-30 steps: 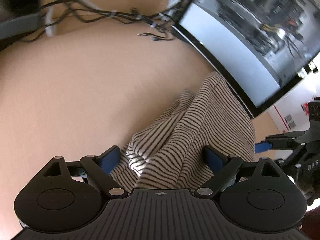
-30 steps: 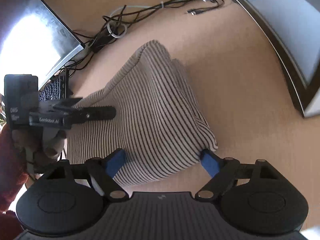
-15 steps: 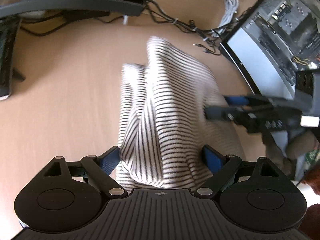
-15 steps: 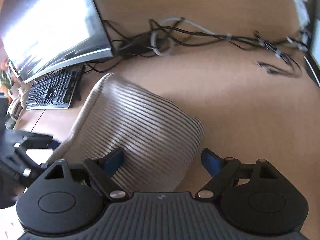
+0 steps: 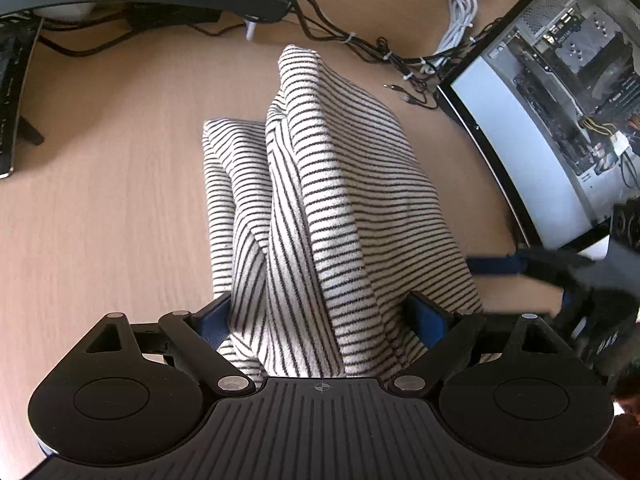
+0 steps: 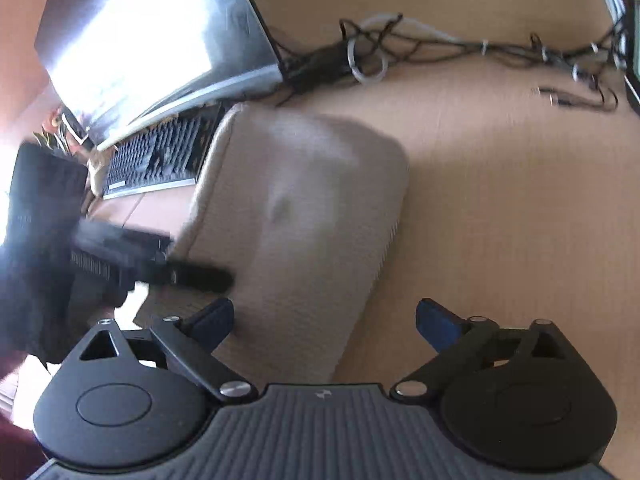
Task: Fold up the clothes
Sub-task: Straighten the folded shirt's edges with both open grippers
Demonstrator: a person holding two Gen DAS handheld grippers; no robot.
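Note:
A white garment with thin black stripes (image 5: 344, 184) lies in folded layers on the wooden desk (image 5: 100, 208). Its near end rises in a ridge between the blue pads (image 5: 426, 316) of my left gripper (image 5: 320, 316), whose jaws stand wide apart. In the right wrist view the same garment (image 6: 312, 208) is motion-blurred to plain beige. Its near edge sits between the fingers of my right gripper (image 6: 326, 320), toward the left one, and these jaws are also wide apart. Each gripper shows blurred in the other's view: the right gripper (image 5: 496, 264) and the left gripper (image 6: 192, 276).
A glass-sided computer case (image 5: 560, 92) stands to the right of the garment. Tangled cables (image 5: 380, 52) run along the back of the desk. A monitor (image 6: 152, 36) and a keyboard (image 6: 160, 156) stand at the left. A gloved hand (image 6: 36, 248) holds the left gripper.
Both cameras have swung round. The garment now stretches away in front of the left gripper, toward the cables. The right gripper has shifted and its view is blurred. Both jaws keep the same width.

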